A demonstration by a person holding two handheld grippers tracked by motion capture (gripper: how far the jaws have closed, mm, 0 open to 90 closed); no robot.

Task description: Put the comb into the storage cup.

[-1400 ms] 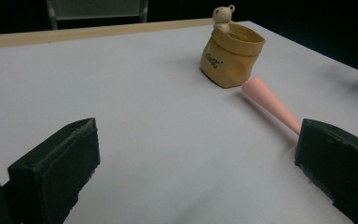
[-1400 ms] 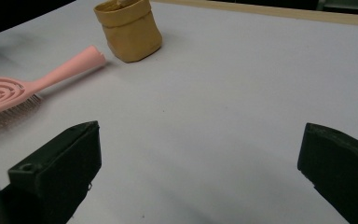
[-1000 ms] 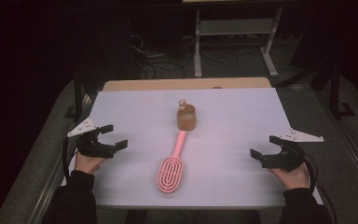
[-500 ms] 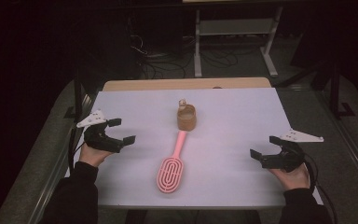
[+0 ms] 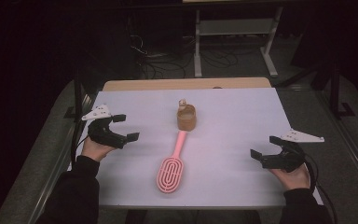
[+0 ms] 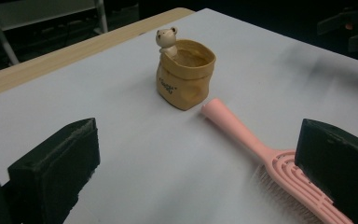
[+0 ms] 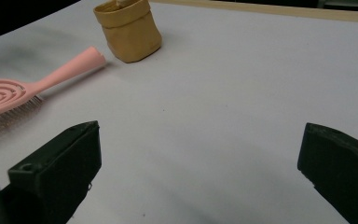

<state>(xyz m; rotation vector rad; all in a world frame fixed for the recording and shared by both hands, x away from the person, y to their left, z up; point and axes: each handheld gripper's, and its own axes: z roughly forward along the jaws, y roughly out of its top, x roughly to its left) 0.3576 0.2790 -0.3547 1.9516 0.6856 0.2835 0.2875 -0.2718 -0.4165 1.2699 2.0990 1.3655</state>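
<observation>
My left gripper [image 5: 122,127] has moved in toward the pink brush [image 5: 171,166] lying mid-tabletop, handle touching the pot [image 5: 186,117]; jaws wide, empty. My right gripper [image 5: 266,148] waits wide, so pickup looks next.

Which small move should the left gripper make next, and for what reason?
Probably the left gripper should ease forward toward the brush and line its jaws up across the pink handle. Its jaws stand wide open and hold nothing, and the brush lies flat on the table just ahead of it, its handle tip close to the pot. The right gripper waits open, farther off.
</observation>
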